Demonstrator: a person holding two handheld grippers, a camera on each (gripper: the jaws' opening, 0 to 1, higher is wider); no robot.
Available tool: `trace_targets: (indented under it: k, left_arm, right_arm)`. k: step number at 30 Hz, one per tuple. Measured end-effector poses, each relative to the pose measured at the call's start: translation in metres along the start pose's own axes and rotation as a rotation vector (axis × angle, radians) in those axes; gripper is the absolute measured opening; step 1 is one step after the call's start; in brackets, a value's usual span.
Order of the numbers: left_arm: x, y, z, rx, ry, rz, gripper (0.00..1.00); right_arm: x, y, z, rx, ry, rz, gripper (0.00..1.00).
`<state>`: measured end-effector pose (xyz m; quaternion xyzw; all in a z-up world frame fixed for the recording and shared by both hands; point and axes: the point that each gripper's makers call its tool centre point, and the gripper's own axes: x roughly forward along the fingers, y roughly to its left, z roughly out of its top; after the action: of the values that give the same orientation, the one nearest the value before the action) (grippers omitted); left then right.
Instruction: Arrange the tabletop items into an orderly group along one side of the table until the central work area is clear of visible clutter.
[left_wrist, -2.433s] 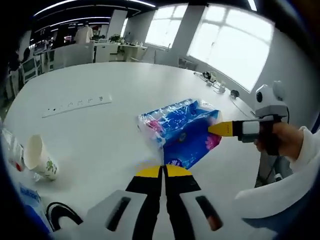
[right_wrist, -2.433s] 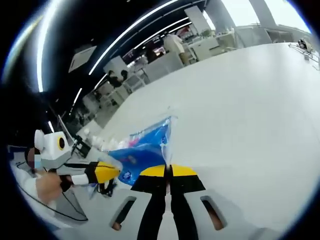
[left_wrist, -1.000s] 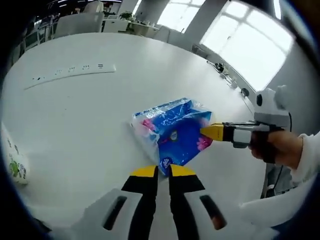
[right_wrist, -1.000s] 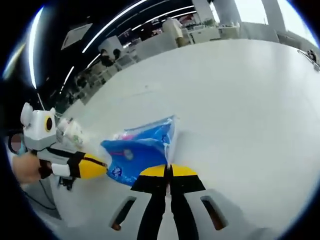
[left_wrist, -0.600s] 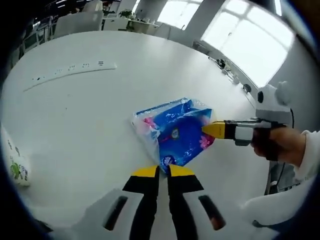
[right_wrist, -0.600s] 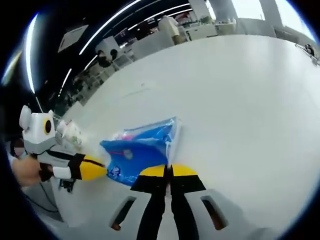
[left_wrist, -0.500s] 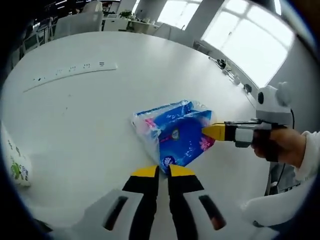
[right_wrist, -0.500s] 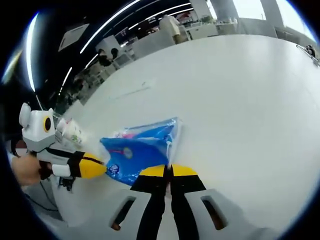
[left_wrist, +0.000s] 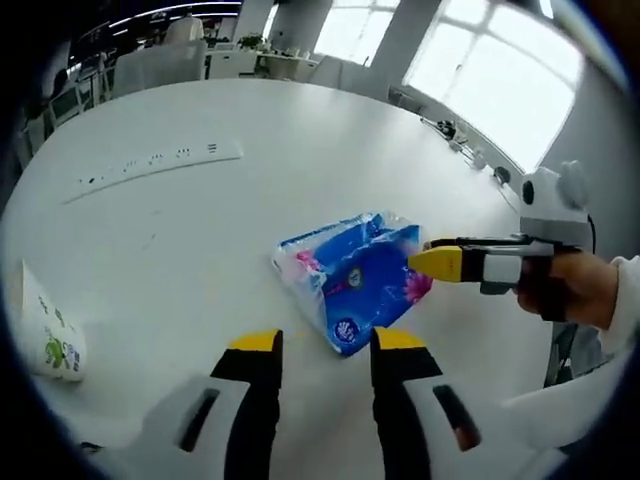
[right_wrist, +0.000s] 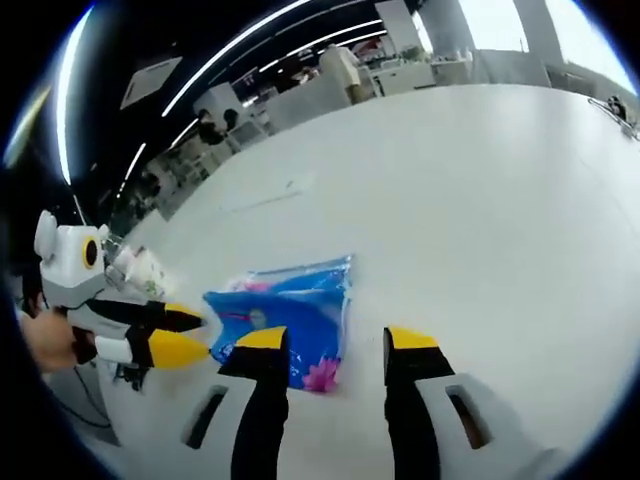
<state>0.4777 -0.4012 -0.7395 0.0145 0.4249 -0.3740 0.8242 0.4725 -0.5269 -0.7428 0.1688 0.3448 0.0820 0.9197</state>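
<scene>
Left tongs (left_wrist: 326, 345) jaws spread; right tongs (right_wrist: 340, 342) jaws spread too.

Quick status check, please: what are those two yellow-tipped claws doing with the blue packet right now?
Left gripper open, right gripper open. Blue tissue pack flat on the white table, nothing gripping it. Paper cup lying off to the side.

White table (left_wrist: 300, 130) with blue tissue pack (left_wrist: 352, 276), paper cup (left_wrist: 50, 325), power strip (left_wrist: 160, 160).
</scene>
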Motion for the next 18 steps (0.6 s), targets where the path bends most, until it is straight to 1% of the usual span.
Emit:
trace_targets:
  k: [2, 3, 4, 6, 8, 10, 12, 15, 18]
  left_arm:
    - [-0.004, 0.002, 0.003, 0.005, -0.02, 0.014, 0.47]
    - [-0.006, 0.003, 0.005, 0.001, -0.034, 0.021, 0.54]
    - [-0.008, 0.003, 0.005, -0.001, -0.04, 0.024, 0.59]
    - [-0.013, 0.005, 0.006, -0.002, -0.058, 0.043, 0.67]
    - [-0.018, 0.006, 0.006, 0.001, -0.065, 0.054, 0.68]
    - [-0.023, 0.006, 0.004, -0.003, -0.066, 0.054, 0.7]
    - [-0.028, 0.006, 0.002, 0.0, -0.07, 0.053, 0.7]
    - [-0.036, 0.007, -0.001, 0.01, -0.077, 0.07, 0.7]
    - [-0.044, 0.009, -0.004, 0.004, -0.089, 0.082, 0.71]
  right_arm:
    - [-0.003, 0.001, 0.001, 0.003, -0.008, 0.003, 0.43]
    - [-0.005, 0.002, 0.002, 0.002, -0.015, 0.005, 0.46]
    - [-0.007, 0.002, 0.002, -0.003, -0.02, 0.004, 0.49]
    - [-0.011, 0.003, 0.001, -0.013, -0.023, 0.004, 0.51]
    - [-0.015, 0.004, 0.0, -0.011, -0.028, 0.008, 0.51]
    - [-0.021, 0.008, 0.001, 0.002, -0.045, 0.027, 0.52]
    - [-0.027, 0.01, -0.001, 0.0, -0.044, 0.029, 0.53]
    - [-0.034, 0.011, -0.005, -0.011, -0.046, 0.025, 0.55]
    - [-0.042, 0.013, -0.008, -0.005, -0.049, 0.025, 0.56]
